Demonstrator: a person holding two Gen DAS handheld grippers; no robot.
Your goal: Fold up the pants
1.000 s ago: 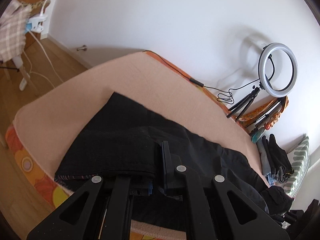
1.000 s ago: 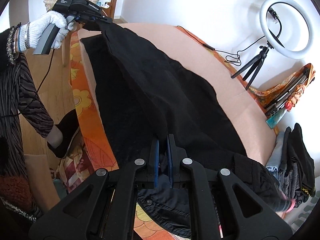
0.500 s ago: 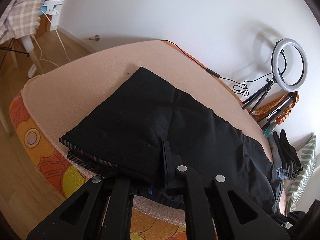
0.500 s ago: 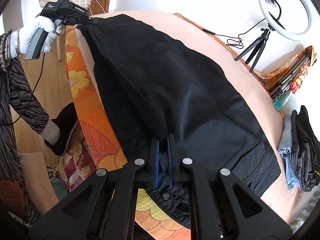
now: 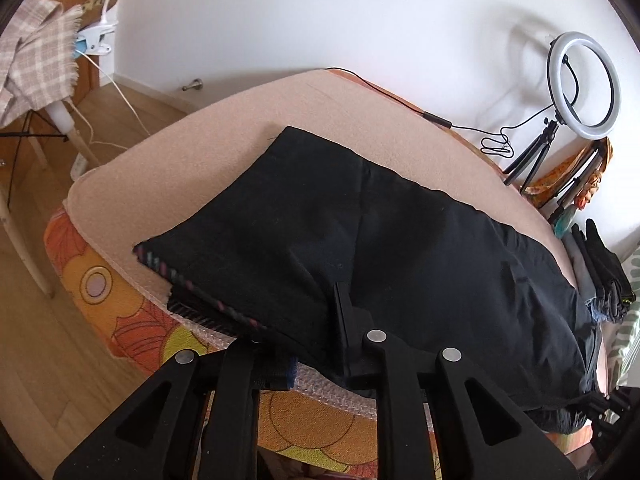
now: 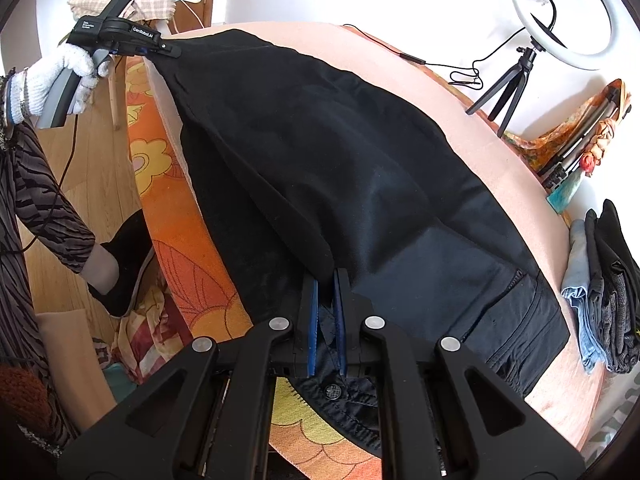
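The black pants [image 6: 360, 168] lie lengthwise on the peach blanket [image 5: 224, 128] that covers the bed, folded leg over leg, with the near long edge hanging over the bed's side toward the person. The hem end, with its striped lining showing, rests near the blanket's left corner; the waist end sits toward the ring light [image 6: 560, 12].

The right gripper [image 6: 326, 312] is clamped nearly closed on the fabric edge at the waist end, cloth visibly pinched between its blue pads. The left gripper [image 5: 316, 340] sits at the hem end with its jaws starting to part, the cloth edge between them.

The risk, as I judge it: if one side lets go while the other holds tension, the top leg could slide off the lower one and skew the fold, or the overhanging edge could drag the pants off the blanket.

Compared with a second ago, the pants were lifted off the blanket and stretched between both grippers; now they are laid flat, and both grippers have come down to the bed's edge.
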